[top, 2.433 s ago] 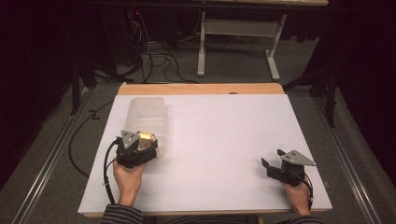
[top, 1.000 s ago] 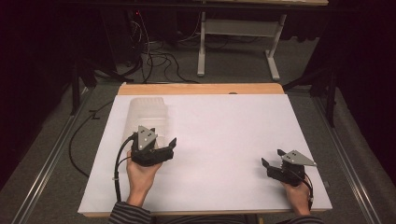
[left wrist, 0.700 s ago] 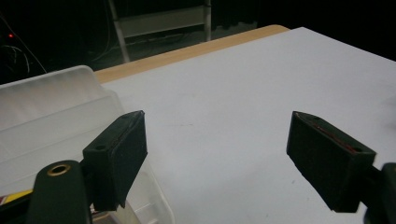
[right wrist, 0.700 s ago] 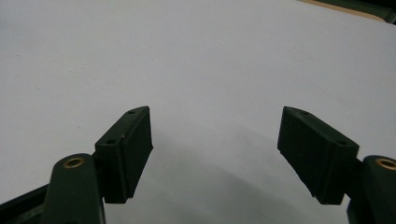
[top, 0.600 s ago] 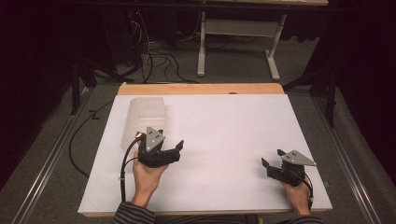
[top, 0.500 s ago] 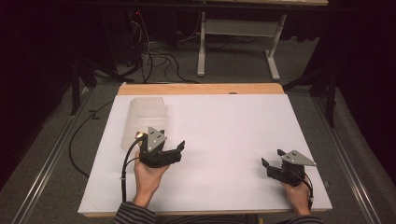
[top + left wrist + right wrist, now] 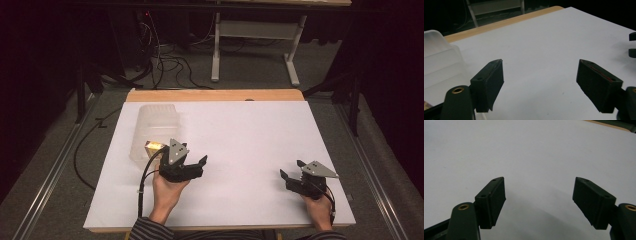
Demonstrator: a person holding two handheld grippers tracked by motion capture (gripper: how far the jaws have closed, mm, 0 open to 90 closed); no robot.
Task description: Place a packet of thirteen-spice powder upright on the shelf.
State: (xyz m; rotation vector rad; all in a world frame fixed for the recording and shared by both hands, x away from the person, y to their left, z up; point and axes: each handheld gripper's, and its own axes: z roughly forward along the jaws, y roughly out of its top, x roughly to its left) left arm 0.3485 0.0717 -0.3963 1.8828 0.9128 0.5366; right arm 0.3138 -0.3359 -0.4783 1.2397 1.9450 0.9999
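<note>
Since earlier, our left gripper (image 7: 196, 164) had left the translucent plastic box (image 7: 152, 129), jaws closing on nothing; the box sat behind-left of them, nearer than our open-jawed right gripper (image 7: 291, 169).

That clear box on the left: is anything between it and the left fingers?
Nothing visible. The box sits just beside the left gripper, whose open, empty fingers point away from it over bare table.

white table (image 7: 250, 150) | grey floor (image 7: 250, 75) | cables (image 7: 165, 62) | white stand (image 7: 252, 37)
</note>
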